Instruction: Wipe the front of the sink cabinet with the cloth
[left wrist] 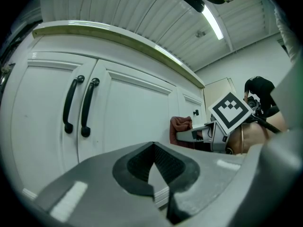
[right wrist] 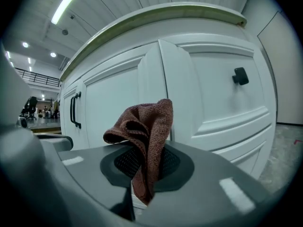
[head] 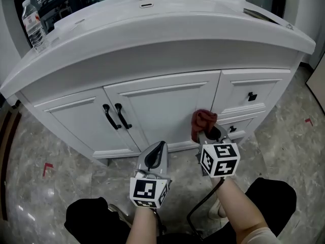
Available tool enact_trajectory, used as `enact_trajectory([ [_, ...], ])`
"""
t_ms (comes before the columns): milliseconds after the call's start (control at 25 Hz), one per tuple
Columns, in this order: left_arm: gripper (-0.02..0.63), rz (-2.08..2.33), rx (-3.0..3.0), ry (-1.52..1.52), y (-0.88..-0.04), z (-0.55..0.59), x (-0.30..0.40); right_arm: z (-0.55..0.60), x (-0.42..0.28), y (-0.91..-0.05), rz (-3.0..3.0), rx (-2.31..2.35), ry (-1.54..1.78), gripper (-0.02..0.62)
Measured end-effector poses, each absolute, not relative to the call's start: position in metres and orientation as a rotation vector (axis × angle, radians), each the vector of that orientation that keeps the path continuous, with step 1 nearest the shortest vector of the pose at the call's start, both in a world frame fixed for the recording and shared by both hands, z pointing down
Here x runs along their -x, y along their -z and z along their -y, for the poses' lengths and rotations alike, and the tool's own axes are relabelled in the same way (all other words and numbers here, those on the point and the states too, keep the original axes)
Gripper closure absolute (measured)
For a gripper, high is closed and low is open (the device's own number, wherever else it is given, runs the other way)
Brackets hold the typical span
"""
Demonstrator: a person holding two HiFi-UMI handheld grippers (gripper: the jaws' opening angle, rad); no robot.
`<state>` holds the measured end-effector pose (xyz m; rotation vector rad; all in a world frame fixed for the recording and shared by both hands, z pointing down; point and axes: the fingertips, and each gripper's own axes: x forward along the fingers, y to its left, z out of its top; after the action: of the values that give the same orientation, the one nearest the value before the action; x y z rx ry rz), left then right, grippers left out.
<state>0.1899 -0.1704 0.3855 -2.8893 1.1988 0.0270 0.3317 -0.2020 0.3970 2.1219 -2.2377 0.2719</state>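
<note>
Right gripper (head: 205, 133): pinches brown cloth (head: 203, 120) at the sink cabinet front (head: 162, 105), beside the drawers. Left gripper (head: 158, 147): pressed together, empty, alongside. Press cloth flat, sweep overlapping strokes, avoid black handles (head: 117, 117).

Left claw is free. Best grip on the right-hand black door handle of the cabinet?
Pinch the right-hand handle at mid-bar, coming straight in from the front. It's a slim upright bar standing off the door, fixed at both ends, so the middle is likely clearest. Close the left claw sideways across it; the neighbouring handle sits close, so the gap is tight.
</note>
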Motion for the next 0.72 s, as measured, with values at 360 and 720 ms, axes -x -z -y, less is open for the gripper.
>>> enact_trajectory([
  [360, 0.606, -1.208, 2.908, 0.005, -0.400, 0.172, -0.194, 0.196, -0.324, -0.408, 2.254, -2.100, -0.306, 0.515],
  [720, 0.606, -1.408, 2.822, 0.052, -0.415, 0.192, -0.118, 0.221, -0.208, -0.440, 2.442, -1.851, -0.364, 0.515],
])
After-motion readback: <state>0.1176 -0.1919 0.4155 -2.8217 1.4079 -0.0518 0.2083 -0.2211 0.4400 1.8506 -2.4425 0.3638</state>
